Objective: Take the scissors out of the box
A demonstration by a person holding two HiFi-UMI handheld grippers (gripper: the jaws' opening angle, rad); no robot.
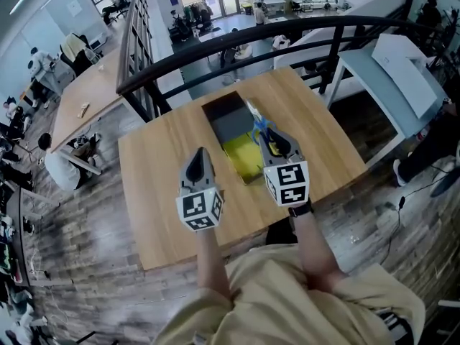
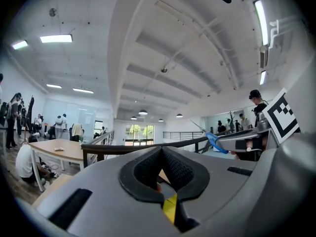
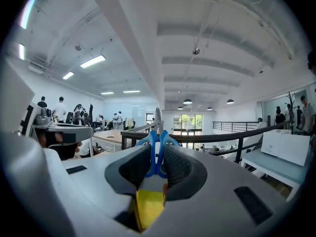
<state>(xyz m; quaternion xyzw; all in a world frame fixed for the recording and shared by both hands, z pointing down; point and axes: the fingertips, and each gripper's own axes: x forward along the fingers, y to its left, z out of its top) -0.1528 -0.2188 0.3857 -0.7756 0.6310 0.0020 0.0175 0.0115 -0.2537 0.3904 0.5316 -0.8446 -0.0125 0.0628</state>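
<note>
Blue-handled scissors point(image 1: 261, 129) are clamped by their handles in my right gripper point(image 1: 272, 139), blades pointing away, lifted above the open box point(image 1: 231, 131). In the right gripper view the blue handles point(image 3: 157, 152) sit pinched between the two pads of the right gripper point(image 3: 158, 149), and the metal blades stick up past them. The box lies in the middle of the wooden table point(image 1: 165, 192), with a dark far half and a yellow lining point(image 1: 241, 157). My left gripper point(image 1: 200, 153) hovers left of the box, shut with nothing in it. From the left gripper point(image 2: 160, 154), the scissors point(image 2: 216, 141) show at right.
A black curved railing point(image 1: 215, 49) runs just behind the table's far edge. A white bench point(image 1: 388, 70) stands at the right. Below the railing are other desks and several people. The person's legs are at the table's near edge.
</note>
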